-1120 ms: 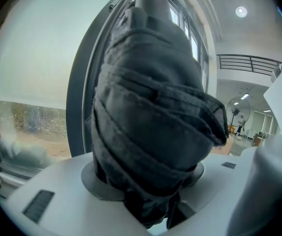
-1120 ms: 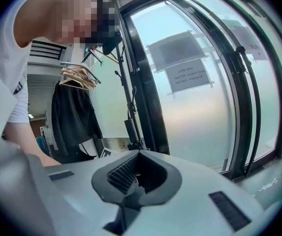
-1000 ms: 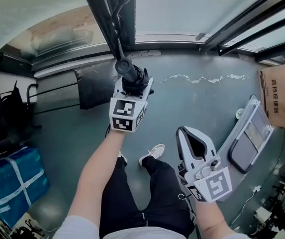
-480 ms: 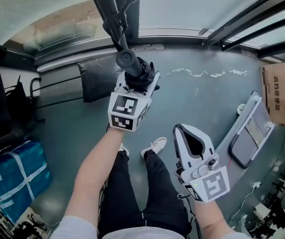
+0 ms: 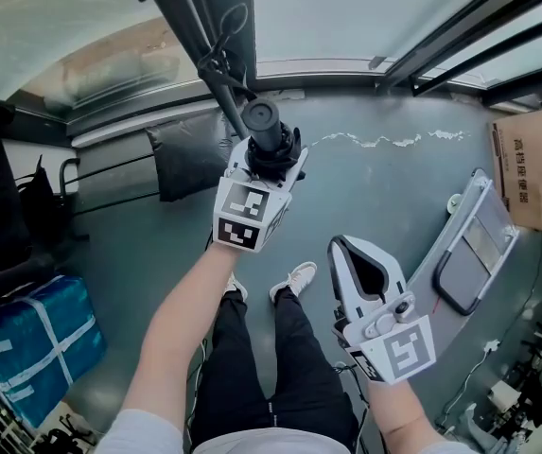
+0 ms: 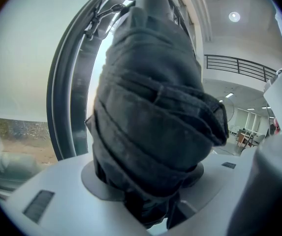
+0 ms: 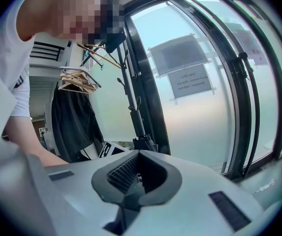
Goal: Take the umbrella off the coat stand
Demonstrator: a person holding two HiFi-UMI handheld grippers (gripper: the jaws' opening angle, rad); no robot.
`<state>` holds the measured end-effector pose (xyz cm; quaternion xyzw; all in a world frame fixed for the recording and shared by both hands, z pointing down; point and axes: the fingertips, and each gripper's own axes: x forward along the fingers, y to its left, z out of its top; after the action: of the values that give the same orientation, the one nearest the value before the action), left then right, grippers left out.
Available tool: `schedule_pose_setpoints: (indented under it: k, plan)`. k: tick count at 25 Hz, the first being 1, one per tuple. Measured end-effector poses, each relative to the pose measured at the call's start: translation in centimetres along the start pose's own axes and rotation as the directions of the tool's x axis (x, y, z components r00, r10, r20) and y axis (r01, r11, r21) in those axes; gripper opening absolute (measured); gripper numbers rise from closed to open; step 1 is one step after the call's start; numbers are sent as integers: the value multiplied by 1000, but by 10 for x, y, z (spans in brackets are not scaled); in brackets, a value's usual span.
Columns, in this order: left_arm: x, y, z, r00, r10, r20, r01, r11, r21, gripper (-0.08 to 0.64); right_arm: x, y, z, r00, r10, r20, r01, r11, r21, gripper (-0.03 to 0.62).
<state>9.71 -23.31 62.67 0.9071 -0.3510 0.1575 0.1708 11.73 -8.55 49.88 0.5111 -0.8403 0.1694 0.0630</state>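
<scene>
My left gripper [image 5: 272, 155] is shut on the rolled black fabric of a folded umbrella [image 5: 262, 119], which stands upright with its round handle end toward the camera. That fabric [image 6: 150, 112] fills the left gripper view, squeezed between the jaws. The black coat stand pole [image 5: 187, 17] rises just behind the umbrella, and a thin cord loop [image 5: 235, 22] lies against it. In the right gripper view the umbrella handle [image 7: 133, 117] sits beside the pole [image 7: 127, 77]. My right gripper [image 5: 360, 258] hangs lower right, shut with nothing in it [image 7: 136, 173].
A dark coat [image 7: 74, 127] hangs on wooden hangers left of the stand. On the floor are a blue strapped bundle [image 5: 29, 343], a dark cushion [image 5: 190, 154], a folded grey chair [image 5: 474, 263] and a cardboard box [image 5: 535, 168]. A glass wall stands behind the pole.
My left gripper has risen with the umbrella, whose handle end now sits higher and a little further right along the pole. The right gripper has barely shifted.
</scene>
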Motion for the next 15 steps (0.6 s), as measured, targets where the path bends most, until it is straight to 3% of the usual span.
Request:
schedule_pose_setpoints:
  k: [15]
  plan:
    - [-18, 13, 59, 999, 30, 38, -31, 999, 40, 244, 0, 3, 37, 998, 21, 51, -20, 1000, -13, 18]
